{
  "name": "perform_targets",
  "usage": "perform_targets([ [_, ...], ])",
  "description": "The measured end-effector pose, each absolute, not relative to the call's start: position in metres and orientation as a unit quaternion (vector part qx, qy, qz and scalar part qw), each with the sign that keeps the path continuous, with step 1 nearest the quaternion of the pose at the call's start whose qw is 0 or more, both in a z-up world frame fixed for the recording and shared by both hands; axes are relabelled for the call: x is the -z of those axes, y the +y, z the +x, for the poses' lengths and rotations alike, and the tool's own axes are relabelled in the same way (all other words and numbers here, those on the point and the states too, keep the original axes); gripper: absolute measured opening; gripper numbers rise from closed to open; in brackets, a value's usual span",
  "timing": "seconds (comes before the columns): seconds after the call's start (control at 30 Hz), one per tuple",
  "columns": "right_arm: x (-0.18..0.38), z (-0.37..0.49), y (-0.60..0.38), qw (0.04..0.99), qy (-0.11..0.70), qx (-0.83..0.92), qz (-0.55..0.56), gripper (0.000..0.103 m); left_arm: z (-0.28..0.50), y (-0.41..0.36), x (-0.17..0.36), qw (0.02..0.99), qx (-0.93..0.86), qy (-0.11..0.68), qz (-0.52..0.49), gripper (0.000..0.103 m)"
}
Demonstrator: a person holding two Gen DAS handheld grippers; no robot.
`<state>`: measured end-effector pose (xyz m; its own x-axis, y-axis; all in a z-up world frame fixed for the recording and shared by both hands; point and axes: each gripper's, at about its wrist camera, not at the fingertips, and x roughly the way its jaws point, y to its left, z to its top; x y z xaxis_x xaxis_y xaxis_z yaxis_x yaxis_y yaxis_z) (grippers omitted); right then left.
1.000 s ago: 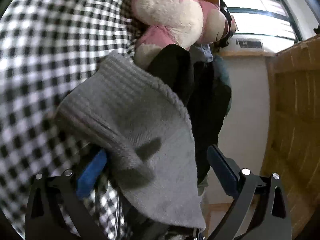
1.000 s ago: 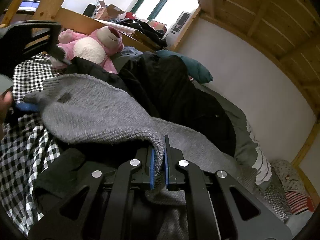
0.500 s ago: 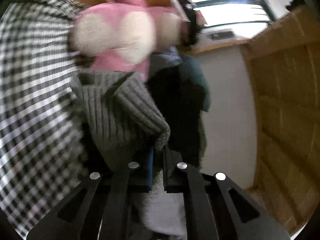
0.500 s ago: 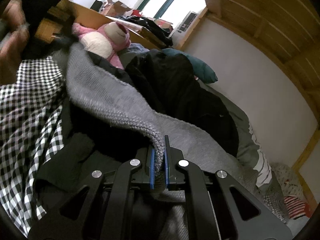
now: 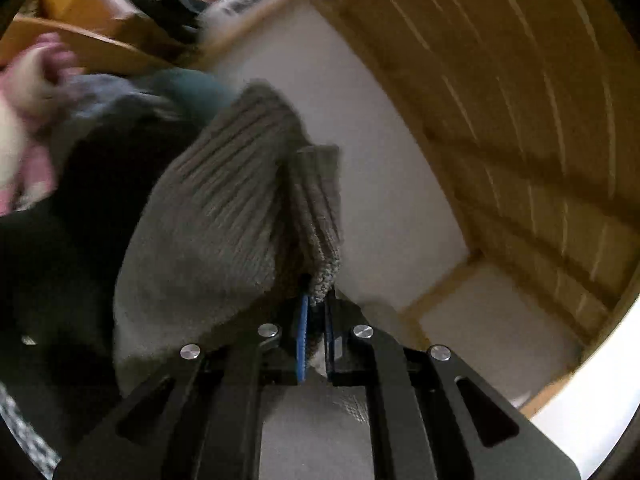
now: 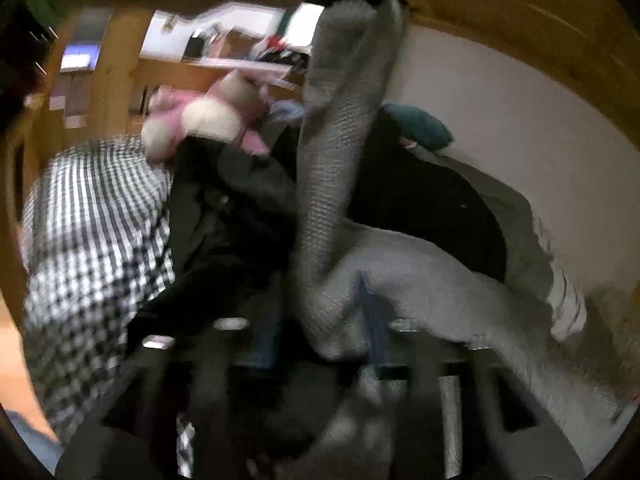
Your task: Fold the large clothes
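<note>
Left wrist view: the left gripper (image 5: 314, 336) has its jaws clamped on the ribbed edge of the grey knit sweater (image 5: 224, 216), lifted against the white wall (image 5: 360, 120). Right wrist view, blurred: the right gripper (image 6: 320, 336) jaws have just been opening and stand apart, the sweater (image 6: 340, 168) rising between them, over dark clothes (image 6: 224, 224) on the bed's checked cover (image 6: 92, 216), pink plush toy (image 6: 208, 116) behind.

We see both fisheye views dim and warm, daylight glaring white from the window (image 6: 308, 20) at the top, straight lines bowed toward black corners, and motion blur smearing nearly everything, worst in the right wrist view, where the checked cloth (image 6: 96, 224) streaks.
</note>
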<state>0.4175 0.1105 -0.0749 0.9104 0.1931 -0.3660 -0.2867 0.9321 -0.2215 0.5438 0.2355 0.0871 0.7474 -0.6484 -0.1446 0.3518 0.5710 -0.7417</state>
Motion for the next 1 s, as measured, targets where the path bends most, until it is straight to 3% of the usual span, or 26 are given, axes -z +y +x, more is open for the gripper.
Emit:
perform_targets([
  [0.3, 0.059, 0.361, -0.044, 0.978, 0.208, -0.015, 0.002, 0.086, 0.542, 0.105, -0.095, 0.844, 0.370, 0.242, -0.302, 0.005],
  [0.77, 0.095, 0.297, -0.173, 0.949, 0.280, 0.097, 0.105, 0.086, 0.532, -0.120, 0.041, 0.822, 0.388, 0.388, -0.154, 0.005],
  [1.0, 0.081, 0.307, -0.230, 0.943, 0.256, 0.125, 0.170, 0.091, 0.536, -0.139, 0.097, 0.814, 0.366, 0.436, -0.114, 0.005],
])
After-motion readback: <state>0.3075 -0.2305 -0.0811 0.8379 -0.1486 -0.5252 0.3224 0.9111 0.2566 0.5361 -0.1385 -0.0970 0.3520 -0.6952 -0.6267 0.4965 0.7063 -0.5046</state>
